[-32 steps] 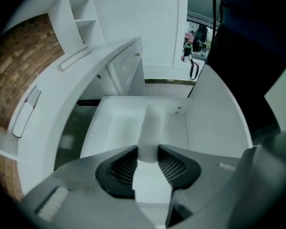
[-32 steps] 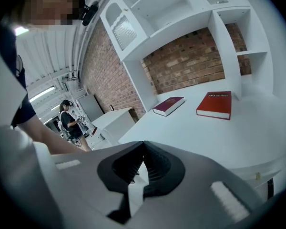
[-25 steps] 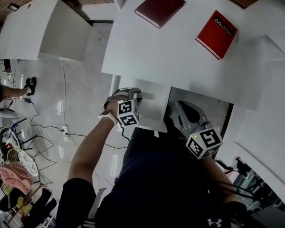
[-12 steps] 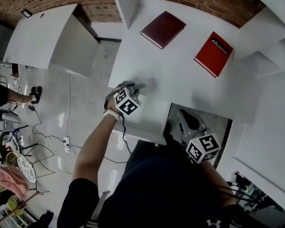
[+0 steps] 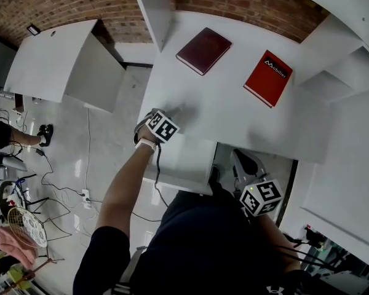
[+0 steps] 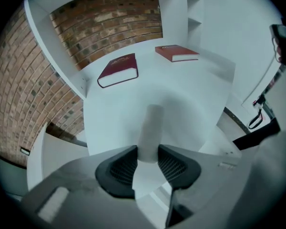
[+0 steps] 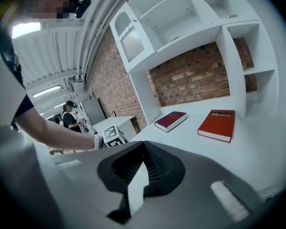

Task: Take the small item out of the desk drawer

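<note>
While my left tool is clenched on the small item, that item hangs just above the white surface, clear of the drawer, which stands pulled out below the surface's edge. I judge the taking-out itself done. What is left is to set the item down on the surface, let go, and push the drawer shut. My right tool sits low beside the drawer, jaws together on nothing. The item looks like a pale tube, though blur keeps me from being sure.
</note>
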`<state>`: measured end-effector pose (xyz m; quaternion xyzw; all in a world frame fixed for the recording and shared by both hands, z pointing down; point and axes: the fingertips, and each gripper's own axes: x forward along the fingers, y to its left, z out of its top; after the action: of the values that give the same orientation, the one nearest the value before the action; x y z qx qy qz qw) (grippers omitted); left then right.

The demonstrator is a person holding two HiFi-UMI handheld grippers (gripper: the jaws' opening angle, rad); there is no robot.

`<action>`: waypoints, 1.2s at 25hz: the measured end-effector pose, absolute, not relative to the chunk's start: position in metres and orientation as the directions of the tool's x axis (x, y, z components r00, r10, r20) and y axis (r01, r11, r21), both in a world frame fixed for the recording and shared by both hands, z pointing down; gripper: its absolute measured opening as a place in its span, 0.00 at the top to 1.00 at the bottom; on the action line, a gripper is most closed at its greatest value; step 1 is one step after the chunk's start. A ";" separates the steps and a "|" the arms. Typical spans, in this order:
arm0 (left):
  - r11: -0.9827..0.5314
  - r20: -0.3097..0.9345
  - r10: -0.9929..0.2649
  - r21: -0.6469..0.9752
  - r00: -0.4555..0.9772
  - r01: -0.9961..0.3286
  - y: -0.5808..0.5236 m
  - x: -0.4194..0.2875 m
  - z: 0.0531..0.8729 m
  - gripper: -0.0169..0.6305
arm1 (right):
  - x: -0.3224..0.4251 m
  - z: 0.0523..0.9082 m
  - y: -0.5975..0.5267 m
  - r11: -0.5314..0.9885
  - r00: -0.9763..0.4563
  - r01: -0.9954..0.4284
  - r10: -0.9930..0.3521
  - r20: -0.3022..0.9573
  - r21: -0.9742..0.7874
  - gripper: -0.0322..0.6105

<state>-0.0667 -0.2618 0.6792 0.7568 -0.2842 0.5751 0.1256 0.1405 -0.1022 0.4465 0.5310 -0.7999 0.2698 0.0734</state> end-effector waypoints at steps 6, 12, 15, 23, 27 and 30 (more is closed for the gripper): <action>-0.808 0.935 -0.290 -0.124 0.205 -0.577 -0.260 -0.059 0.683 0.66 | 0.141 0.444 -0.103 0.306 -0.424 -0.894 -0.812 0.401 -0.328 0.95; -0.770 0.914 -0.332 -0.121 0.232 -0.627 -0.256 -0.068 0.671 0.60 | 0.137 0.442 -0.109 0.320 -0.437 -0.888 -0.809 0.393 -0.330 0.95; -0.740 0.897 -0.375 -0.136 0.236 -0.659 -0.256 -0.078 0.658 0.60 | 0.133 0.441 -0.113 0.339 -0.453 -0.881 -0.803 0.386 -0.329 0.95; -0.664 0.757 -0.512 -0.049 0.406 -0.746 -0.246 -0.079 0.574 0.60 | 0.126 0.425 -0.131 0.389 -0.481 -0.870 -0.806 0.345 -0.305 0.95; -0.657 0.627 -0.606 -0.047 0.490 -0.752 -0.238 -0.070 0.504 0.60 | 0.123 0.409 -0.142 0.415 -0.492 -0.865 -0.812 0.314 -0.281 0.95; -0.648 0.545 -0.650 -0.032 0.530 -0.761 -0.225 -0.066 0.468 0.62 | 0.123 0.397 -0.150 0.429 -0.495 -0.864 -0.819 0.290 -0.263 0.95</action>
<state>-0.0664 -0.2254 0.4682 0.8684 -0.4062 0.2644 0.1052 0.1232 -0.1500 0.3974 0.4992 -0.8432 0.1908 0.0587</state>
